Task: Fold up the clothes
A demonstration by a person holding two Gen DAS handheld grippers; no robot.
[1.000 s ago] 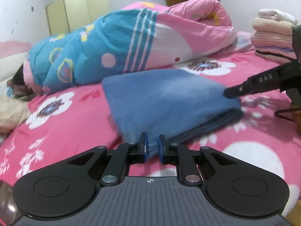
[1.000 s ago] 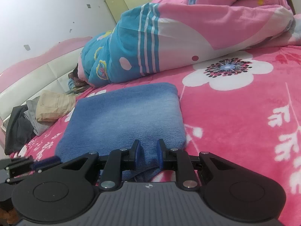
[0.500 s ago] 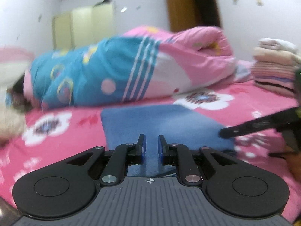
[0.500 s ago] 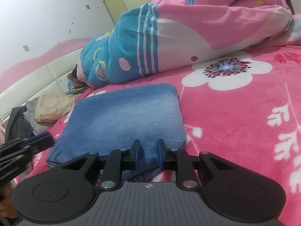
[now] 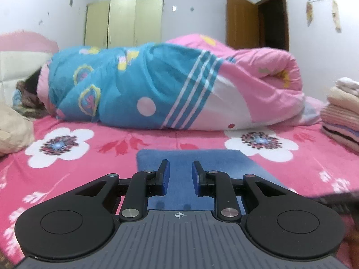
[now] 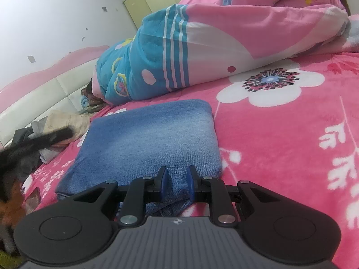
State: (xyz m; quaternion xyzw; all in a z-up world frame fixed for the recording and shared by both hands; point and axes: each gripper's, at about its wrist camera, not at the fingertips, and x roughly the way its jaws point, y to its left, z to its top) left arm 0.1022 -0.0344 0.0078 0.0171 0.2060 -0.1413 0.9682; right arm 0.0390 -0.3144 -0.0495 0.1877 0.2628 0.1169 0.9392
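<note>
White walls [image 5: 202, 4], pale-green wardrobe [image 5: 123, 22], brown door [image 5: 242, 20], padded headboard [image 6: 44, 94].

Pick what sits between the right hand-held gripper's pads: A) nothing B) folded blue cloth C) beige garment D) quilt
B: in the right wrist view the right hand-held gripper has the near edge of the folded blue cloth bunched between its pads.

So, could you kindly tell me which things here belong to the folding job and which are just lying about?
Part of the job:
- folded blue garment
- right gripper, pinching its near edge
- left gripper, jaws opening, holding nothing

Just lying about:
- rolled quilt
- stacked clothes
- loose clothes
</note>
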